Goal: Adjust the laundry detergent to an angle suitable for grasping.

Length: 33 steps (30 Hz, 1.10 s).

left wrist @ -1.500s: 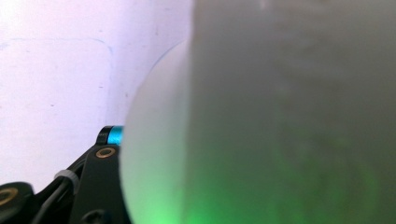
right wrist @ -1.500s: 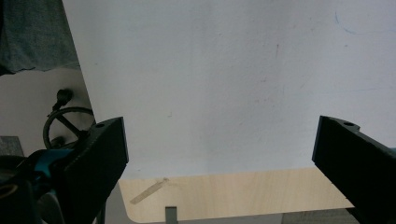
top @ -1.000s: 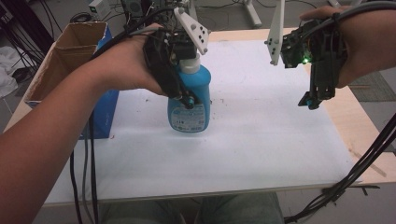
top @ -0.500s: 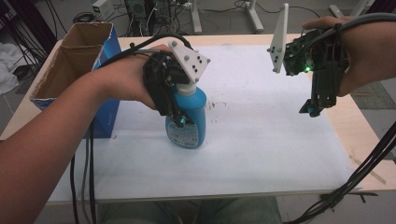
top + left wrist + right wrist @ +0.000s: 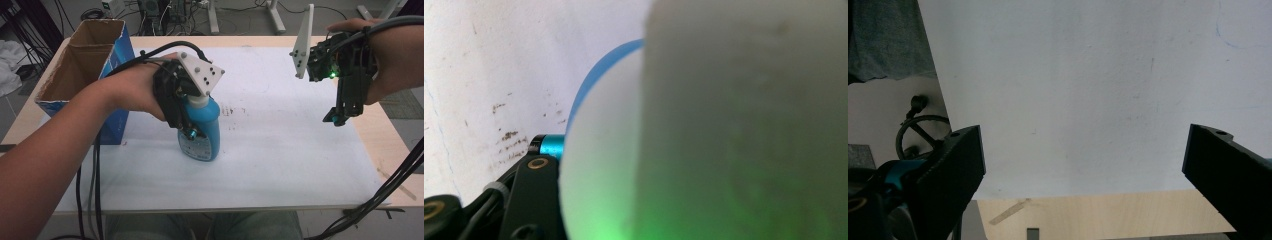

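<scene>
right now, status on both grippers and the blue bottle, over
Left gripper shut on blue bottle, tilted on the white mat. Right gripper open, raised at far right. Cardboard box left of bottle.

Wooden table (image 5: 385, 145) under a white sheet (image 5: 280, 150), with blue bottle (image 5: 202, 137) and cardboard box (image 5: 82, 70).

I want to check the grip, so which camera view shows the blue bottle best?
The high view: the blue bottle stands whole on the table, the left gripper clamped at its neck. The left gripper view gives a blurred close-up of its white top and blue edge.
</scene>
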### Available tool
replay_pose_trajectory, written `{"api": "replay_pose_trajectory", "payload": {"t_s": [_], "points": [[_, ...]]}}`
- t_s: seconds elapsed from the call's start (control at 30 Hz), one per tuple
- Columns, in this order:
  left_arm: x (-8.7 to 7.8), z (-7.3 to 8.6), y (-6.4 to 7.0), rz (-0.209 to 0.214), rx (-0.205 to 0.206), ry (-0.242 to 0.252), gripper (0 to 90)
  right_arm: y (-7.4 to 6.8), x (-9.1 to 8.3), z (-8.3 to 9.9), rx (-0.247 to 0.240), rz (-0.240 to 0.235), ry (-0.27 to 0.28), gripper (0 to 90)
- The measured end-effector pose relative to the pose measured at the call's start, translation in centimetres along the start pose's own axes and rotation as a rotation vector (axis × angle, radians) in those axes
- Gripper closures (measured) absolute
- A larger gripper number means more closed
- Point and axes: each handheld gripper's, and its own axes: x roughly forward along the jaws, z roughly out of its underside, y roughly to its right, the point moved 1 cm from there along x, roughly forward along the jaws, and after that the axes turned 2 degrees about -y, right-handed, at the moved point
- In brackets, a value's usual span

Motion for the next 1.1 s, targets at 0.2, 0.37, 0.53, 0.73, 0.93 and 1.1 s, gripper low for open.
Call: {"api": "replay_pose_trajectory", "payload": {"t_s": [0.2, 0.37, 0.53, 0.73, 0.93, 1.1], "points": [[0.22, 0.31, 0.04, 0.000, 0.002, 0.004, 43.2, 0.10, 0.18, -0.25, -0.011, -0.003, 0.001, 2.6], [0.21, 0.41, 0.07, 0.002, 0.003, 0.007, 43.0, 0.16, 0.34, -0.28, -0.010, -0.006, 0.002, 2.6], [0.27, 0.31, 0.03, 0.004, 0.002, 0.004, 42.9, 0.24, 0.36, -0.16, -0.012, -0.006, 0.004, 2.7], [-0.26, 0.24, 0.14, -0.013, -0.016, 0.029, 37.7, 0.22, 0.34, -0.10, -0.008, -0.005, 0.004, 2.6], [-0.35, 0.47, 0.55, -0.031, -0.042, -0.019, 32.9, 0.24, 0.36, -0.39, -0.013, -0.006, 0.004, 2.6], [-0.60, 0.45, 0.69, -0.032, -0.053, -0.028, 30.9, 0.25, 0.38, -0.74, -0.025, -0.007, 0.010, 2.6]]}}
